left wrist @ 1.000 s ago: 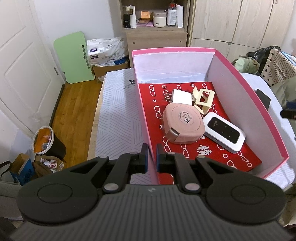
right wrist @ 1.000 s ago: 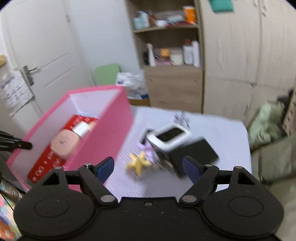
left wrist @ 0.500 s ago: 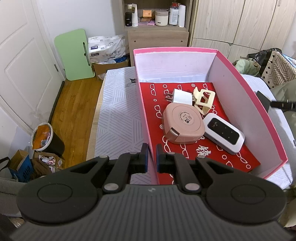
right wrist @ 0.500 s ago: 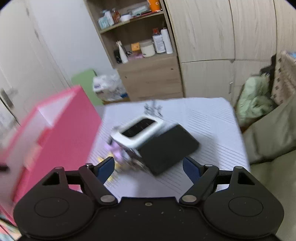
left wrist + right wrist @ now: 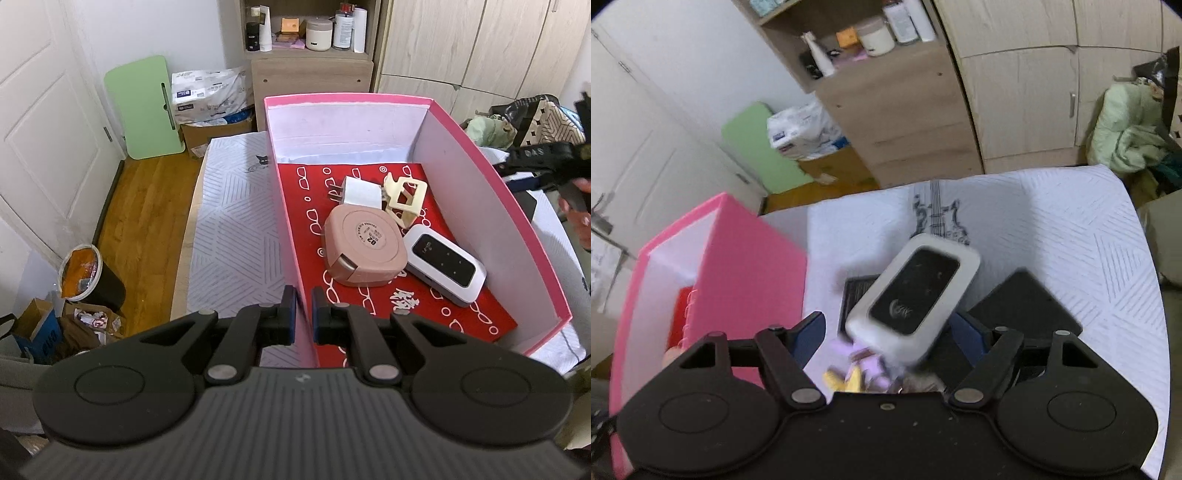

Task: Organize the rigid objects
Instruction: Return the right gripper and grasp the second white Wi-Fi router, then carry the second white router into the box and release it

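Observation:
An open pink box [image 5: 461,155] with a red lining holds a pink rounded device [image 5: 364,251], a white pocket router [image 5: 445,264], a cream phone stand [image 5: 404,195] and a white charger plug [image 5: 360,192]. My left gripper [image 5: 303,314] is shut on the box's near left wall. In the right wrist view the box [image 5: 753,258] stands at the left. Beside it a second white router with a black face [image 5: 916,291] lies tilted on a small pile. My right gripper [image 5: 886,332] straddles its near end with jaws closing, and the pads do not touch it.
Under and around that router lie a black flat case [image 5: 1027,310], another black piece [image 5: 857,295], a yellow star [image 5: 846,380] and lilac bits [image 5: 846,349]. All rest on a white patterned cover [image 5: 1052,229]. A shelf unit [image 5: 310,70], wardrobe and floor clutter surround it.
My right gripper has swung away from the pink box, rolled, and dropped toward the white router, which now sits between its fingers. The left gripper and the box have stayed put.

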Demonstrator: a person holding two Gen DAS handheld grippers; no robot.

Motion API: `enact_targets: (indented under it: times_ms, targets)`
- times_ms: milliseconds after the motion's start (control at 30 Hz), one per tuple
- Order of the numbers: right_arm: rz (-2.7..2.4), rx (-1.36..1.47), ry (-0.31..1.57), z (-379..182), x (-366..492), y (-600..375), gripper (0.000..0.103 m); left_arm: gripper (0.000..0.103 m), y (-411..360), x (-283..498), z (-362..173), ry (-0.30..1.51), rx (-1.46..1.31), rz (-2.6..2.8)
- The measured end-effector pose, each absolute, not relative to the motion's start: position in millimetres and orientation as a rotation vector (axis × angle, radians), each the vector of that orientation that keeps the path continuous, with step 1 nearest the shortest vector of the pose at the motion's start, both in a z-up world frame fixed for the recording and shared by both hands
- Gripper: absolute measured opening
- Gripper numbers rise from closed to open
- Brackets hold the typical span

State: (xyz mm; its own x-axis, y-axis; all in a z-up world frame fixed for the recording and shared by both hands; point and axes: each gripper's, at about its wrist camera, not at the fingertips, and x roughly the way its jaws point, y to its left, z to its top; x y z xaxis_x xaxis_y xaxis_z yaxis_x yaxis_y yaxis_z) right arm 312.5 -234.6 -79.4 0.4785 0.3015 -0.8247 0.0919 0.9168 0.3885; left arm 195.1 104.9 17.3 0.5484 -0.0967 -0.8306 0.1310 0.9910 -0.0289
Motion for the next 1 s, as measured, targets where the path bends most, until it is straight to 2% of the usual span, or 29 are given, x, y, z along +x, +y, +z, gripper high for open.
enact_targets:
  times_ms: [200,733,867,1000]
  targets:
    - [0.129,0.468,1.146,-100,338,-235,0.082,0.008,108,195,17,0.981,0.026,-0.144]
    - [0.043,0.236,1.057,-100,362,-212,0.086,0.008,108,196,18,0.986,0.025,-0.151]
    - [0.048,0.243,1.020,-97,354,-219,0.073,0.008,109,196,18,0.988,0.022,-0.153]
    - [0.097,0.244,1.028,-95,348,-228,0.071,0.008,108,197,18,0.990,0.025,-0.153]
